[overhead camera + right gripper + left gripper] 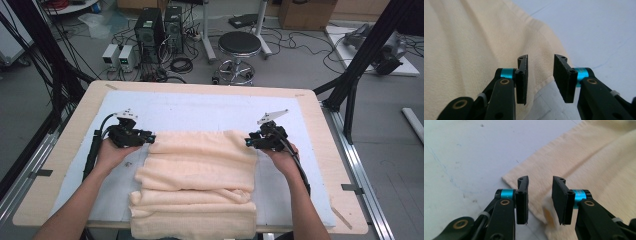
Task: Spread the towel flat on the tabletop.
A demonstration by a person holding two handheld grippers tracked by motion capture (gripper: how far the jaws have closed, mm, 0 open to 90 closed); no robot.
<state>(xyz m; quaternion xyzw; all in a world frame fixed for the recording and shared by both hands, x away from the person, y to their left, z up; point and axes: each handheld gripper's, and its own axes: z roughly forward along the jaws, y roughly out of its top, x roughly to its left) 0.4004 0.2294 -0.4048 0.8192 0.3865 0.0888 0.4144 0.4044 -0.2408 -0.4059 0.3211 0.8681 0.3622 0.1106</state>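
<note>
I hold the left gripper at the cream towel's ten o'clock corner and the right gripper at its two o'clock corner, both with jaws parted, gripping nothing; the folded towel lies mid-table on the white mat.

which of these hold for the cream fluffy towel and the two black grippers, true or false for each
1. The cream fluffy towel lies folded on the pale blue table mat. True.
2. The left gripper clamps the towel's corner. False: its jaws stand apart, with the corner lying beneath them.
3. The right gripper is open beside the towel's edge. True.
4. The towel lies wholly on the table. False: its near end hangs over the front edge.
5. A black round stool stands beyond the table. True.
</note>
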